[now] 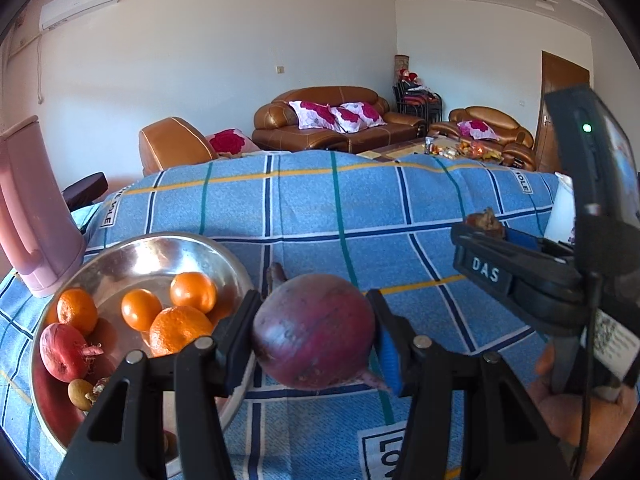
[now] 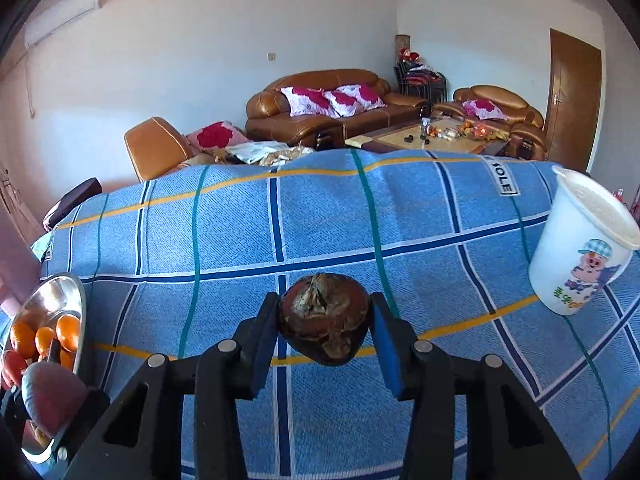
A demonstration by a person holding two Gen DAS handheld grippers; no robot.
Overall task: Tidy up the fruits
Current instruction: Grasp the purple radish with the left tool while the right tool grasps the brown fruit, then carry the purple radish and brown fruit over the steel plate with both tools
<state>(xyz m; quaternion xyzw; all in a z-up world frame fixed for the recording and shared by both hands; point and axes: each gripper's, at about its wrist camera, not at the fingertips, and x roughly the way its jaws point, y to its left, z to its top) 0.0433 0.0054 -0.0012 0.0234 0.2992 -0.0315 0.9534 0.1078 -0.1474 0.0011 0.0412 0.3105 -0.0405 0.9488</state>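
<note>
My left gripper [image 1: 314,332] is shut on a big purple-red round fruit [image 1: 314,330] and holds it above the blue checked cloth, just right of a steel bowl [image 1: 120,256]. The bowl holds several oranges [image 1: 193,291], a red fruit [image 1: 64,352] and a small brown one [image 1: 80,394]. My right gripper [image 2: 325,320] is shut on a small dark brown wrinkled fruit [image 2: 325,318] above the middle of the cloth. The right gripper also shows in the left wrist view [image 1: 486,236], at the right. The bowl shows at the left edge of the right wrist view [image 2: 60,292].
A pink jug [image 1: 36,208] stands behind the bowl at the left. A white plastic cup with a pig picture [image 2: 580,244] stands at the right on the cloth [image 2: 320,220]. Brown sofas [image 2: 332,100] and a low table lie beyond the far edge.
</note>
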